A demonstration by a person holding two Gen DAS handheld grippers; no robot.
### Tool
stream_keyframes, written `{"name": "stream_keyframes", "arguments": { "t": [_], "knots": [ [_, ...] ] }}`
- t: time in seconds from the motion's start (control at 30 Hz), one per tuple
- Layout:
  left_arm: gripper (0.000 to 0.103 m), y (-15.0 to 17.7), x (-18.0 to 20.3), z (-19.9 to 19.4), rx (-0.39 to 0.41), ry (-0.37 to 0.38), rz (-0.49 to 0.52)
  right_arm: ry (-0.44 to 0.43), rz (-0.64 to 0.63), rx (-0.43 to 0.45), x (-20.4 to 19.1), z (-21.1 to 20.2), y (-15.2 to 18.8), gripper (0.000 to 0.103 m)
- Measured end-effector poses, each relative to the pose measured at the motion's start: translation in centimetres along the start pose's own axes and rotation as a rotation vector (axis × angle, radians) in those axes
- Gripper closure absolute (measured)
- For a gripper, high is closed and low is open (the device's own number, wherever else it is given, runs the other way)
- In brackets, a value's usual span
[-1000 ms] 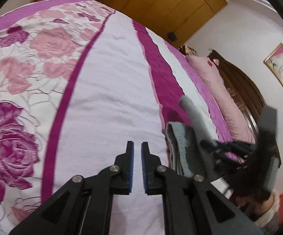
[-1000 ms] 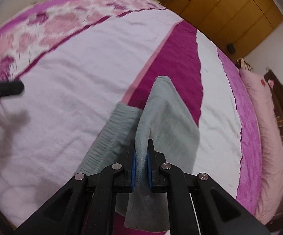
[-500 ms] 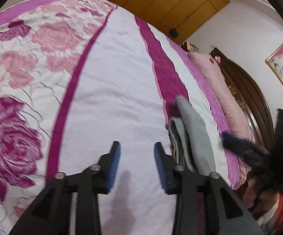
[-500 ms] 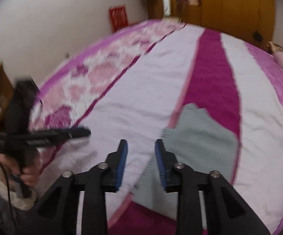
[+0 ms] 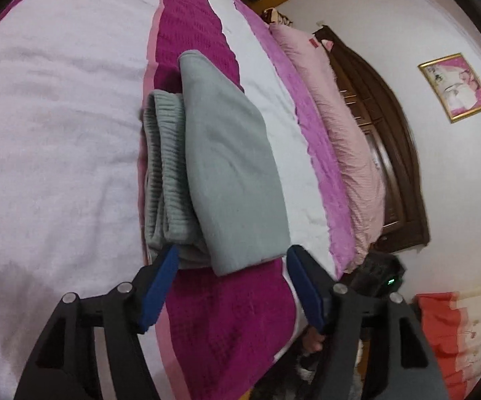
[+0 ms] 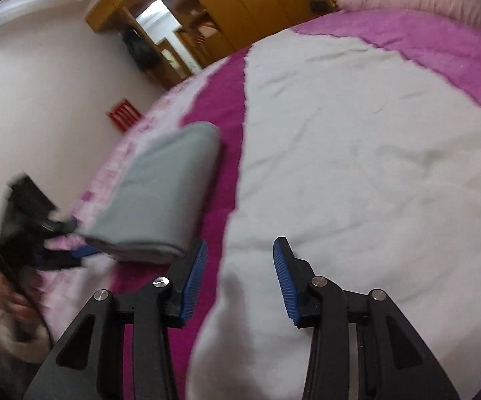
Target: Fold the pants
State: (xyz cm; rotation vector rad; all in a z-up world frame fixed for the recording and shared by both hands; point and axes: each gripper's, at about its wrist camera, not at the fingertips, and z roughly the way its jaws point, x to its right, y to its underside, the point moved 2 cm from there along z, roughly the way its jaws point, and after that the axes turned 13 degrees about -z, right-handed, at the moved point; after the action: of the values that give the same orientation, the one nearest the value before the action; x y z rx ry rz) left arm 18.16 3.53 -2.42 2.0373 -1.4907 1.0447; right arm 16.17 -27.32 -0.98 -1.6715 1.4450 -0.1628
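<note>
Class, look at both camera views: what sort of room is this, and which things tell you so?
Almost certainly a home bedroom: a wide bed with a pink cover, pillows along a wooden headboard, and a wardrobe.

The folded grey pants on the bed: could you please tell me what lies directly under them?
The pants rest on the bedspread, straddling its dark magenta stripe and the white band beside it. The fabric right beneath them is covered, so nothing more can be told.
</note>
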Motion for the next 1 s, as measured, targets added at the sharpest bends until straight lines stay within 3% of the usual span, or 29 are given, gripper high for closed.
{"name": "stream_keyframes", "arguments": {
  "t": [0.13,0.2,0.27,0.33,0.43,0.63,0.77,0.9,1.0],
  "knots": [
    [0.064,-0.1,0.7,-0.4,0.016,-0.043,0.004,-0.014,0.016,0.049,0.3,-0.6,-1.1,0.061],
    [0.068,-0.2,1.3,-0.5,0.002,-0.036,0.036,-0.033,0.031,0.019,0.2,-0.1,-1.1,0.06],
    [0.067,-0.6,1.4,-0.4,-0.016,-0.024,0.034,-0.039,0.015,-0.023,-0.3,0.5,-0.9,0.06],
    [0.054,-1.3,1.5,-0.1,-0.037,-0.028,0.028,-0.031,-0.027,-0.038,-1.3,0.4,-0.5,0.06],
    [0.053,-2.3,1.6,0.4,-0.049,-0.067,0.024,-0.016,-0.085,-0.021,-2.4,0.0,-0.2,0.061],
    [0.046,-5.9,1.9,1.1,-0.062,-0.031,-0.023,-0.016,-0.092,-0.044,-2.4,0.3,0.2,0.06],
    [0.048,-8.0,2.0,2.2,-0.038,-0.116,-0.013,-0.021,-0.088,-0.033,-2.0,0.0,-0.1,0.06],
    [0.051,-9.8,2.3,2.7,0.015,-0.101,-0.015,-0.043,-0.051,-0.041,-1.4,0.2,-0.2,0.06],
    [0.094,-10.2,2.2,3.1,0.039,-0.166,-0.018,-0.051,-0.033,-0.05,-1.1,0.3,0.0,0.06]
  ]
}}
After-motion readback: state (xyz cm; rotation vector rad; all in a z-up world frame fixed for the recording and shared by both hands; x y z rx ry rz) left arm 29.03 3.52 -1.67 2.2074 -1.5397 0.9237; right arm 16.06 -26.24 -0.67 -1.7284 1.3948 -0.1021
